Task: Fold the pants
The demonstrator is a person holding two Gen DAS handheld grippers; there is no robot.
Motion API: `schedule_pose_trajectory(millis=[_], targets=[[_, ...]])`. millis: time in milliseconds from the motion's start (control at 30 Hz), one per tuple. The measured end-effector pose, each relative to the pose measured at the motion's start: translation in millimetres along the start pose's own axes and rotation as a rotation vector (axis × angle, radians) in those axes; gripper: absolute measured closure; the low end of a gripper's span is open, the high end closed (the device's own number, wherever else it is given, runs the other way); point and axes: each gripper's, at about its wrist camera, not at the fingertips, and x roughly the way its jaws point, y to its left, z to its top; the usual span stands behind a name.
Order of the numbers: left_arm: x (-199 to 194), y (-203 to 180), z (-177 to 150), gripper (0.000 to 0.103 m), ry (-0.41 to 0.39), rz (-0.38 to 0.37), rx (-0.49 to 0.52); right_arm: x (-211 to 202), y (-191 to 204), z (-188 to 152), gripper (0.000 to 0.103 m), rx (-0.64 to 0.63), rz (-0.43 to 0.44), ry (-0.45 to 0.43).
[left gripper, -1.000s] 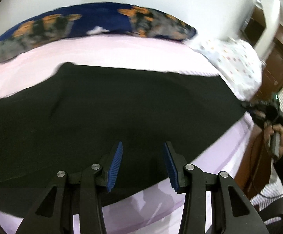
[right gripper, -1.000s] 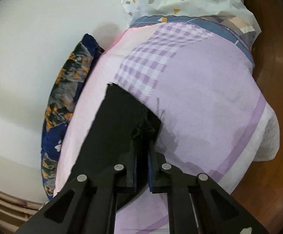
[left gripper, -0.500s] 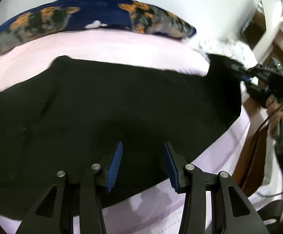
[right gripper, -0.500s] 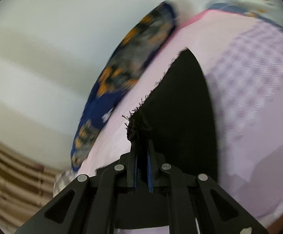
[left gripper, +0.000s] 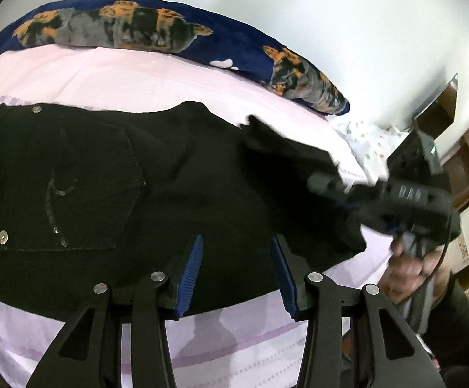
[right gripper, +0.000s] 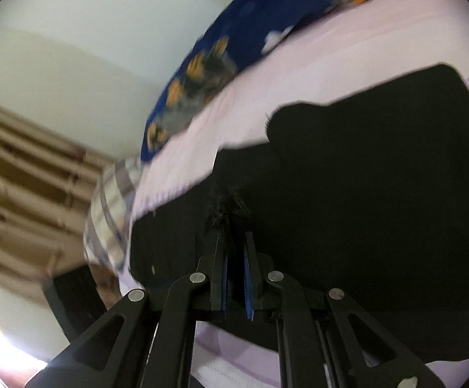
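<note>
Right gripper (right gripper: 234, 252) clenched on pants (left gripper: 176, 174) hem, now carried back over the legs, left gripper (left gripper: 237, 268) released, pocket newly visible

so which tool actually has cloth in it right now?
The right tool: its jaws are shut on the frayed hem of the pants. The left tool hangs open above them, gripping nothing.

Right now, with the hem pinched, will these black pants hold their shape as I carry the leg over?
Probably not: the black pants look floppy, the lifted leg drooping from the right gripper. Likely denim-heavy, given the stitched pocket. The frayed hem might slip.
</note>
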Motion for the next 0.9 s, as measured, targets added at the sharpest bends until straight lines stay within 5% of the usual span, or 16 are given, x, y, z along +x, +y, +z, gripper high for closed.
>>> schedule_pose_trajectory(millis=[200, 300, 367, 667, 900], targets=[[2.0, 6.0, 2.4, 0.057, 0.007, -0.061, -0.043, 28.1, 12.7, -24.1, 0.089, -0.13, -0.112, 0.111], [5.8, 6.7, 3.8, 0.057, 0.024, -0.093, -0.06, 24.3, 11.1, -29.7, 0.075, -0.128, -0.102, 0.13], [8.6, 7.5, 4.2, 0.057, 0.035, -0.124, -0.078, 13.3, 10.6, -33.1, 0.06, -0.123, -0.084, 0.106], [35.8, 19.3, 7.9, 0.057, 0.153, -0.238, -0.198, -67.0, -16.4, -35.1, 0.059, -0.002, -0.12, -0.134], [61.6, 28.4, 14.3, 0.057, 0.209, -0.246, -0.264, -73.1, -32.3, -28.9, 0.059, 0.077, -0.097, -0.178]])
